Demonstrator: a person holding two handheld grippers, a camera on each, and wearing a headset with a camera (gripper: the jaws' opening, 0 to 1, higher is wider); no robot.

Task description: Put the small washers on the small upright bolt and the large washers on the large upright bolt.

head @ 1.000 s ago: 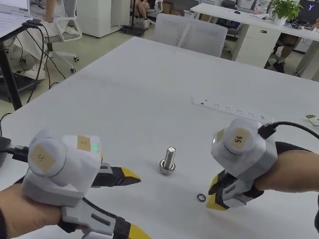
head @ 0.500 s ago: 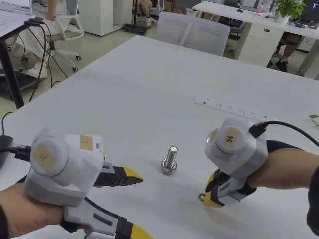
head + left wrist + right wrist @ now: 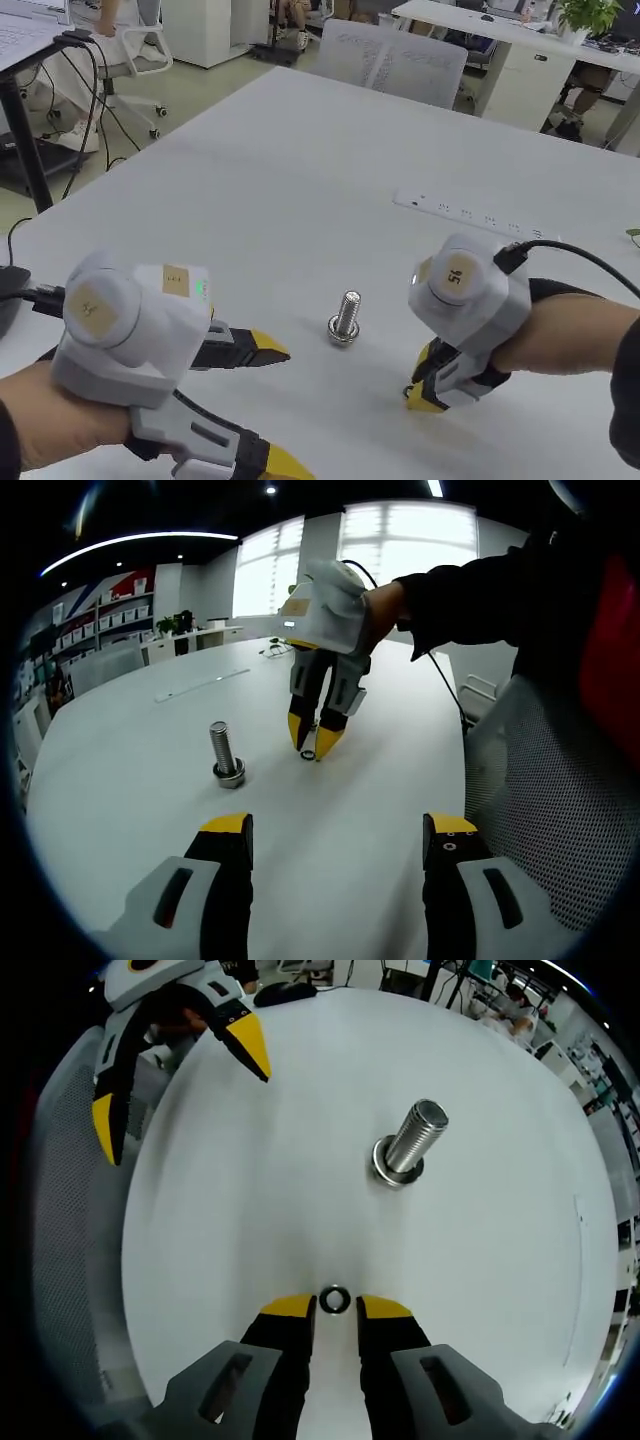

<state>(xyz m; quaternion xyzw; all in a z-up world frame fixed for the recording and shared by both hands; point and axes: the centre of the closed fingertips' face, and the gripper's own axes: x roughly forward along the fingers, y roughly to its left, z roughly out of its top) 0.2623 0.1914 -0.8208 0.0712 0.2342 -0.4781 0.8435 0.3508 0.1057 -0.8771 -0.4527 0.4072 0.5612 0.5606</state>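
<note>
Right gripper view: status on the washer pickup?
Right gripper low, jaws straddling washer, narrow gaps, not clamped. Left gripper open, hovering clear. Bolt upright nearby. Nothing between washer and bolt.

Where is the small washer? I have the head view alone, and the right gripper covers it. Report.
Observer: Right gripper view: the small washer lies flat on the table, in the gap between the right gripper's yellow tips.
Operator: State the jaws.
Observer: Slightly apart, flanking the washer; no clamp yet.
Operator: Give the line to the bolt.
Observer: The upright bolt stands ahead of the jaws, a bit right in that view, apart from the washer.
</note>
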